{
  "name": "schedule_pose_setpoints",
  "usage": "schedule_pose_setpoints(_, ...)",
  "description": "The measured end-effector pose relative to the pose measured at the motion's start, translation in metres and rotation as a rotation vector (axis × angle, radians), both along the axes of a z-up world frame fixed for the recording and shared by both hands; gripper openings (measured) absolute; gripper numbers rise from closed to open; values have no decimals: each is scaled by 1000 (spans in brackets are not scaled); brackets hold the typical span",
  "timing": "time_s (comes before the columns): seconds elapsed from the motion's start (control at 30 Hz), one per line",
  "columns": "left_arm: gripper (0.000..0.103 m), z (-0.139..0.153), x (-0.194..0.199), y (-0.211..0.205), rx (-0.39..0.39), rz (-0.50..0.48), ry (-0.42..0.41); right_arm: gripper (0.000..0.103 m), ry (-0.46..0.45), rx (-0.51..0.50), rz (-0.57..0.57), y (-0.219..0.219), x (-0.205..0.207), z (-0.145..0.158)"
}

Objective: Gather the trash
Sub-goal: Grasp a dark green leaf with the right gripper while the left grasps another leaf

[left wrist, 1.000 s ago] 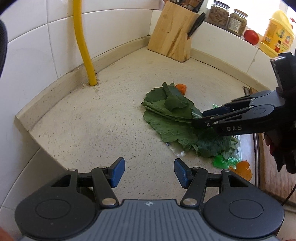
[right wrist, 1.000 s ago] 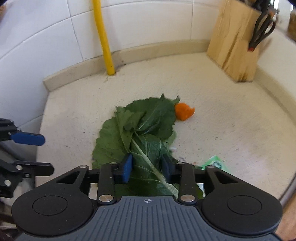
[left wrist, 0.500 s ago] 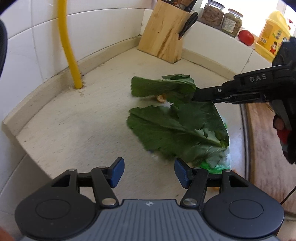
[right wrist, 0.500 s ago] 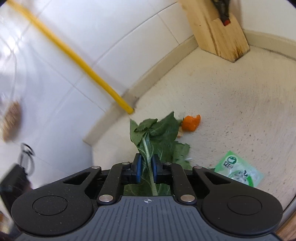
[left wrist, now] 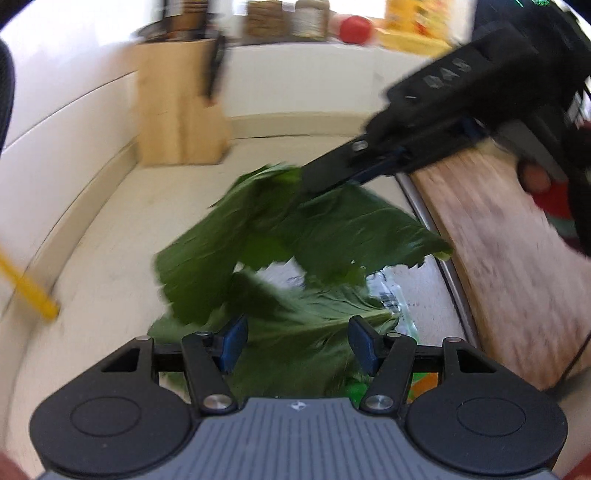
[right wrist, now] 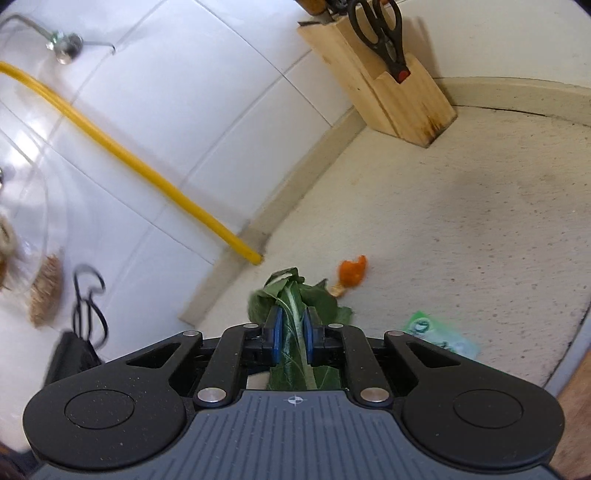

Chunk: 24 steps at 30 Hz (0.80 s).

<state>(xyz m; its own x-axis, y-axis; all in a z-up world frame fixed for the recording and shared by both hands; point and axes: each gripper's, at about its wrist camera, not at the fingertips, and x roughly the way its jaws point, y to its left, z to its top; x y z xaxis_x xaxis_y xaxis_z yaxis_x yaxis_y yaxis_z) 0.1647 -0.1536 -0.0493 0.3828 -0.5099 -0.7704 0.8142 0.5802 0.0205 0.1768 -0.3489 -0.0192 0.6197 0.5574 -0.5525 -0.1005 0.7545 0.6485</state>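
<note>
My right gripper (right wrist: pixel 293 334) is shut on the pale stalk of a bunch of green leaves (right wrist: pixel 295 301), held up off the counter. In the left wrist view the same right gripper (left wrist: pixel 325 179) comes in from the upper right, and the green leaves (left wrist: pixel 332 229) hang from it above the counter. My left gripper (left wrist: pixel 297 341) is open, its blue pads just under the hanging leaves with nothing gripped. An orange peel (right wrist: pixel 352 272) and a green wrapper (right wrist: pixel 439 338) lie on the counter.
A wooden knife block (right wrist: pixel 391 81) with scissors stands in the back corner. A yellow pipe (right wrist: pixel 129 158) runs down the tiled wall. A wooden board (left wrist: pixel 506 258) lies to the right, with jars and a tomato (left wrist: pixel 354 27) on the ledge behind.
My right gripper closed on the leaf stalk and lifted the leaves off the counter. The left gripper moved closer under them and turned right; it stayed open.
</note>
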Motion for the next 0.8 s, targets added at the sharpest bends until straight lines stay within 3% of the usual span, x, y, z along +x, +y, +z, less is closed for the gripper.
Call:
schedule_pose_setpoints(0.1, 50, -7, 2, -18, 76, -120, -37, 19, 28, -36, 21, 3, 7, -9)
schedule_pose_setpoints(0.17, 42, -14, 2, -28, 138, -177, -52, 24, 40, -59, 27, 5, 11, -14)
schedule_pose_setpoints(0.27, 38, -20, 4, -33, 182, -244, -59, 36, 50, -71, 48, 9, 17, -19)
schedule_pose_setpoints(0.3, 36, -20, 6, -33, 183, -259, -53, 46, 51, -77, 52, 11, 19, -20)
schedule_pose_setpoints(0.33, 35, -19, 7, -34, 185, -266, -48, 62, 54, -85, 65, 13, 22, -21)
schedule_pose_setpoints(0.4, 18, -19, 8, -34, 198, -279, -39, 73, 51, -109, 79, 19, 25, -22)
schedule_pose_setpoints(0.47, 14, -18, 8, -34, 208, -289, -44, 65, 39, -137, 80, 25, 29, -23)
schedule_pose_setpoints(0.53, 9, -16, 12, -32, 204, -271, -33, 20, 43, -160, 80, 28, 33, -22)
schedule_pose_setpoints(0.57, 1, -15, 14, -30, 192, -261, -17, 17, 51, -137, 76, 26, 35, -22)
schedule_pose_setpoints(0.67, 1, -8, 25, -24, 136, -208, 50, 14, 48, -86, 50, 19, 34, -22)
schedule_pose_setpoints(0.8, 1, -6, 27, -17, 106, -173, 57, 13, 38, 16, -9, 5, 27, -19)
